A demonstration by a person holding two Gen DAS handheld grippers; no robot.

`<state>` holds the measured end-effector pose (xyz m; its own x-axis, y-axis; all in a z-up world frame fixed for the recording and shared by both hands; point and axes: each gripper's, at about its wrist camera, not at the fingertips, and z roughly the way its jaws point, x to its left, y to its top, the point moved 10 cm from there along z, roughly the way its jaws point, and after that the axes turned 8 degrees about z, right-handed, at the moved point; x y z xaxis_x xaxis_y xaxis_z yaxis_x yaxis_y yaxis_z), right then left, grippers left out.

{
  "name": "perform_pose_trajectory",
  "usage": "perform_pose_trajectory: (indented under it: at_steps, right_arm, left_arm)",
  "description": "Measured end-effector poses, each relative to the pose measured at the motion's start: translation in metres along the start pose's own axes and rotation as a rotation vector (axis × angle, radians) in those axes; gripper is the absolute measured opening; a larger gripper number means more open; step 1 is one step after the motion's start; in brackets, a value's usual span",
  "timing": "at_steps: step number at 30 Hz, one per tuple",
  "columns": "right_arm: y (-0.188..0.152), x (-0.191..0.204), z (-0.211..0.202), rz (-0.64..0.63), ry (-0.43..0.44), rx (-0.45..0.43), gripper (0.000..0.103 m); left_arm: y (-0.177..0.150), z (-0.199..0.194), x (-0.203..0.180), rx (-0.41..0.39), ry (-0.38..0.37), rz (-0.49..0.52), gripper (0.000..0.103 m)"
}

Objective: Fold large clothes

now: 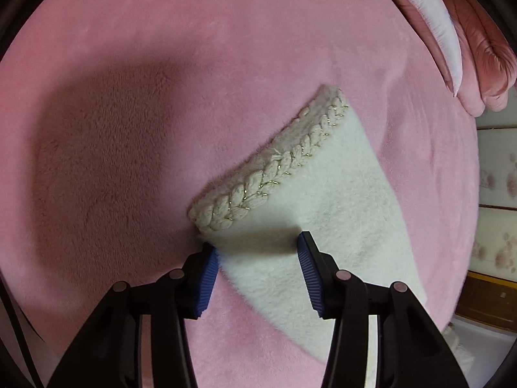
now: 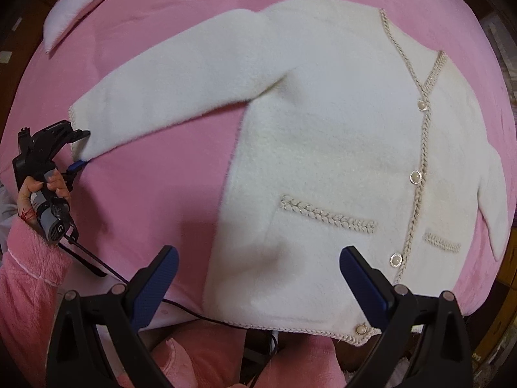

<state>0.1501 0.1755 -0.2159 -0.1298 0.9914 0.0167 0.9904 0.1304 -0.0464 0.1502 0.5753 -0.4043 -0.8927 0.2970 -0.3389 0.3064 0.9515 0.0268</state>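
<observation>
A white fuzzy cardigan (image 2: 323, 135) with braided trim and pearl buttons lies flat, front up, on a pink blanket (image 2: 155, 194). Its one sleeve stretches out to the left; the braided cuff (image 1: 268, 168) shows in the left wrist view. My left gripper (image 1: 257, 252) is open, its blue pads on either side of the sleeve edge just below the cuff. It also shows in the right wrist view (image 2: 79, 148) at the sleeve end. My right gripper (image 2: 258, 258) is open above the cardigan's lower hem, holding nothing.
A pink and white pillow (image 1: 452, 32) lies at the blanket's far edge. A black cable (image 2: 181, 307) runs along the near edge by my pink-sleeved arm (image 2: 26, 274). Wooden furniture (image 1: 491, 304) stands to the right of the bed.
</observation>
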Motion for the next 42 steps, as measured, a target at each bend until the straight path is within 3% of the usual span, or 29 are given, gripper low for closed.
perform_pose_trajectory:
  at_steps: [3,5,9,16,23,27,31,35,37,40,41,42]
  right_arm:
    - [0.001,-0.002,-0.001,0.014,-0.005,-0.007,0.100]
    - [0.001,-0.001,-0.002,0.010,0.001,-0.007,0.100]
    - [-0.003,-0.001,-0.004,0.003,0.027,-0.016,0.100]
    - [-0.006,-0.018,0.009,0.036,0.119,-0.039,0.100]
    - [0.000,-0.071,-0.008,0.110,0.237,-0.115,0.100]
    - [0.009,-0.129,-0.028,0.139,0.275,-0.199,0.100]
    - [0.023,-0.204,-0.046,0.222,0.285,-0.304,0.100]
    - [0.037,-0.277,-0.042,0.354,0.295,-0.376,0.100]
    - [0.044,-0.309,-0.031,0.418,0.313,-0.404,0.100]
    - [0.055,-0.343,-0.004,0.488,0.339,-0.448,0.100]
    - [0.059,-0.351,0.005,0.509,0.345,-0.455,0.100]
    - [0.062,-0.358,0.016,0.531,0.349,-0.461,0.100]
  left_arm:
    - [0.004,-0.006,-0.018,-0.040,0.046,0.124,0.019]
    - [0.006,-0.013,-0.037,-0.066,0.059,0.221,0.013]
    - [0.008,-0.037,-0.068,-0.101,0.044,0.291,0.012]
    - [-0.017,-0.114,-0.164,-0.217,-0.083,0.499,0.012]
    - [-0.148,-0.168,-0.293,-0.277,-0.213,0.700,0.012]
    - [-0.232,-0.181,-0.357,-0.278,-0.263,0.798,0.012]
    - [-0.312,-0.151,-0.426,-0.244,-0.275,0.889,0.012]
    - [-0.397,-0.108,-0.461,-0.184,-0.299,0.919,0.012]
    - [-0.411,-0.047,-0.464,-0.142,-0.256,0.932,0.012]
    - [-0.453,0.014,-0.443,-0.063,-0.184,0.970,0.013]
    - [-0.465,0.028,-0.433,-0.033,-0.163,0.984,0.021]
    - [-0.476,0.049,-0.429,0.021,-0.148,1.002,0.037]
